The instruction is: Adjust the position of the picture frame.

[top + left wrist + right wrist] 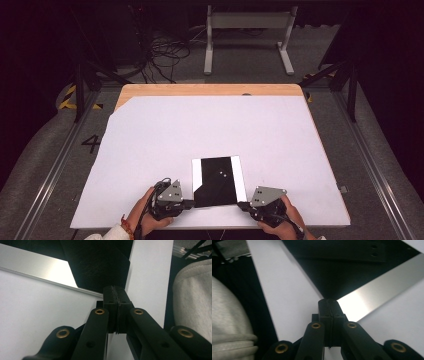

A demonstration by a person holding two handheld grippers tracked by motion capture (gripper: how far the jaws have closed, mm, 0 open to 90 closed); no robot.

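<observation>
A black cloth [217, 180] lies over a silvery flat board [196, 170] near the front edge of the white table cover, and its near left part is folded in on a slant. My left gripper [190, 204] is at the cloth's near left corner. In the left gripper view its jaws [115, 287] are shut, with the cloth [100, 262] corner pinched at their tips over the board [37, 267]. My right gripper [241, 204] is at the near right corner. Its jaws [328, 300] are shut on the point of the cloth [337, 270] beside the board [382, 292].
A white cover [210, 125] spreads over the wooden table [210, 90], whose front edge lies just under both hands. A grey sleeve [192, 302] shows close behind the grippers. Cables [165, 55] and a white frame [247, 30] stand on the floor beyond.
</observation>
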